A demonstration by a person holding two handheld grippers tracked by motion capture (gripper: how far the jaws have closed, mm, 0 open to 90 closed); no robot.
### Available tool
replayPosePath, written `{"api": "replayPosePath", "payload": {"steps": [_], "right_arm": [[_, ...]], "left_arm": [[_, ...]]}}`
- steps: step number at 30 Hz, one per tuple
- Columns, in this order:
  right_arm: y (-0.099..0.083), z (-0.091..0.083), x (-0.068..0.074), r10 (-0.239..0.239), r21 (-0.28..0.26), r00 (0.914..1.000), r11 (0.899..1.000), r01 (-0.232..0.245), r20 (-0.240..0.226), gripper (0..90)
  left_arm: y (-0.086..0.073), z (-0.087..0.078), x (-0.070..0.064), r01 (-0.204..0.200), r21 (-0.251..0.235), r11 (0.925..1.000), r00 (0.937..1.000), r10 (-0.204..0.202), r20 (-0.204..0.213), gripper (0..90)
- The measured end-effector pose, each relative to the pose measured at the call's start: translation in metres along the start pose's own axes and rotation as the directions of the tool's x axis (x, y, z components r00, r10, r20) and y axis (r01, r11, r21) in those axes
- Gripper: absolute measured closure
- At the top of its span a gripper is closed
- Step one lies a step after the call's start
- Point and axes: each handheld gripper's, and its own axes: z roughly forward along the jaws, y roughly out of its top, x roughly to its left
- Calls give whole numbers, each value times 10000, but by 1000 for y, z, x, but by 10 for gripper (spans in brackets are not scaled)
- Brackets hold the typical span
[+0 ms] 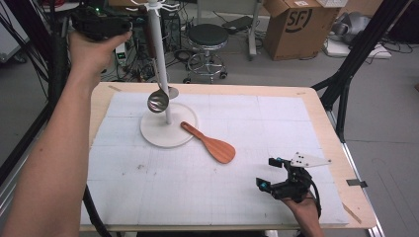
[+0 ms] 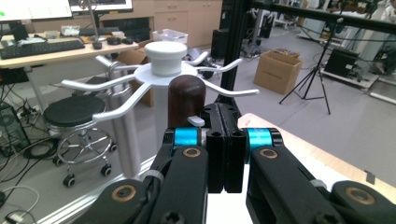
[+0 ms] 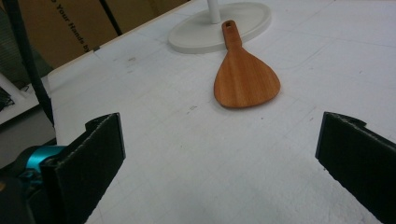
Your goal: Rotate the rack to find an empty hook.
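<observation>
Wide bare stretch of white mat [image 1: 163, 192] across the near half — nothing standing between the right gripper [image 1: 271, 174] and the wooden spatula [image 1: 210, 144]. Jaws of that gripper spread wide, open mat between them, spatula blade [image 3: 246, 79] straight ahead. Spatula handle resting on the rim of the round stand base [image 1: 168, 129], so low passage blocked there. White pole [image 1: 160, 59] rising upright from the base; ladle [image 1: 158, 101] hanging against it, bowl just above the base. Up top, white hook arms [image 2: 116, 112] fanning out all round — tight gaps; left gripper [image 2: 225, 140] close beside the dark ladle handle end [image 2: 186, 100]. Right and far mat free.
</observation>
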Motion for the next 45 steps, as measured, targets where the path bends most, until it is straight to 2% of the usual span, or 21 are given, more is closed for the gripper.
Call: {"api": "replayPosePath", "payload": {"steps": [11,16,26,31,39,45], "right_arm": [[0,1,0,-80,23,10000,10000,80,-1,5],[0,3,1,-99,60,10000,9999,99,-5,4],[1,3,2,-113,54,9999,9999,113,-37,5],[0,1,1,-59,0,10000,10000,59,4,5],[0,1,0,-45,-6,10000,10000,45,15,5],[0,0,0,17,-41,10000,10000,-17,21,5]], "left_arm": [[-1,-11,7,63,9,10000,9997,-62,-246,897],[0,-16,5,-2,9,10000,10000,2,-71,897],[3,-19,-11,-263,-93,9996,9984,267,498,897],[4,-15,-19,-389,-161,9991,9963,400,766,896],[4,4,-25,-283,-167,9995,9935,300,1098,897],[3,15,-24,-186,-169,9997,9954,201,934,896]]}}
